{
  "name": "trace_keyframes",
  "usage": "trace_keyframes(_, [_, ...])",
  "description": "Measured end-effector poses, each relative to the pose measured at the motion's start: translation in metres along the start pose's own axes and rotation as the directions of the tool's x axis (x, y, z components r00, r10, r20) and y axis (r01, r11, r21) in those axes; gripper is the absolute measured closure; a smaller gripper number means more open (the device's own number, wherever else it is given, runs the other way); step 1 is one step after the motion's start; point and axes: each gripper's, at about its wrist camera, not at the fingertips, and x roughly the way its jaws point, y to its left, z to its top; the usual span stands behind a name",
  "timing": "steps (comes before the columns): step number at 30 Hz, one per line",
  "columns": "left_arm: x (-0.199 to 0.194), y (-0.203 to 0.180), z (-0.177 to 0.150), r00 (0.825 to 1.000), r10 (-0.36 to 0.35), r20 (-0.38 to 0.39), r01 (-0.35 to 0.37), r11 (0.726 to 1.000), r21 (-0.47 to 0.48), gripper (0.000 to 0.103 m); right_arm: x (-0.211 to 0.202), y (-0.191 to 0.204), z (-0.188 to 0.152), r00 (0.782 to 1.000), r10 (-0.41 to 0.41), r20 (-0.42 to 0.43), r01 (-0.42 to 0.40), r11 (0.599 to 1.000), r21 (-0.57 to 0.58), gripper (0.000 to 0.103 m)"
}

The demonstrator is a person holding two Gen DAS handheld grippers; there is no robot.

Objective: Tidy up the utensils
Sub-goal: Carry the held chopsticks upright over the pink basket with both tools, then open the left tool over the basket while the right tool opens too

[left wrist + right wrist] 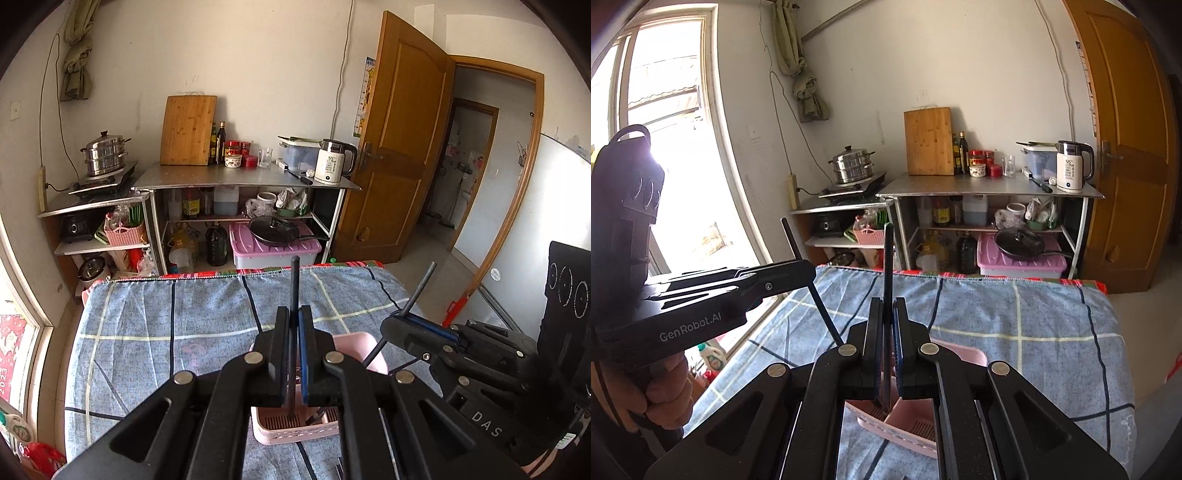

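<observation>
My left gripper (294, 314) is shut on a thin black utensil (294, 284), held upright with its lower tip inside the pink slotted basket (295, 430) on the blue checked cloth. My right gripper (887, 306) is shut on a second black utensil (888, 254), also upright over the same pink basket (908, 430). In the left wrist view the right gripper (400, 319) shows at the right with its utensil (421, 290) slanting. In the right wrist view the left gripper (809, 271) shows at the left with its utensil (803, 269).
The table (184, 321) is covered in blue checked cloth. Behind stands a steel shelf (243, 177) with a cutting board, bottles, jars and a white kettle (332, 160). A steamer pot (105, 153) sits left, a wooden door (402, 147) right, a window (665, 147) at the left.
</observation>
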Motion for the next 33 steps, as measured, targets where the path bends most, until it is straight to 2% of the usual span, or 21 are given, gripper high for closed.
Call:
trace_keyframes(9, [0.017,0.006,-0.033,0.999,-0.004,-0.045,0.002,1.0,-0.03,0.098,0.015,-0.005,-0.026,0.998,-0.021,-0.059,0.021,1.0,0.004,0.098])
trace_keyframes(14, [0.017,0.011,-0.045,0.999,0.01,-0.04,-0.012,0.998,-0.054,0.096,0.015,-0.007,-0.032,0.997,-0.034,-0.071,0.035,0.999,0.004,0.096])
trace_keyframes(18, [0.006,0.014,-0.05,1.0,0.03,0.001,-0.03,0.998,-0.059,0.071,0.006,-0.008,-0.034,0.998,-0.039,-0.058,0.039,0.999,0.007,0.086])
trace_keyframes(22, [-0.011,0.016,-0.057,0.998,0.036,0.042,-0.033,0.997,-0.074,0.067,-0.007,-0.006,-0.037,0.998,-0.057,-0.032,0.057,0.998,-0.009,0.085])
trace_keyframes(26, [-0.027,0.015,-0.067,0.996,0.045,0.071,-0.04,0.996,-0.075,0.064,-0.023,-0.001,-0.043,0.997,-0.072,-0.004,0.072,0.997,-0.027,0.078])
trace_keyframes(33, [-0.056,0.007,-0.089,0.992,0.039,0.122,-0.031,0.997,-0.069,0.06,-0.056,0.003,-0.059,0.993,-0.109,0.045,0.11,0.993,-0.034,0.077])
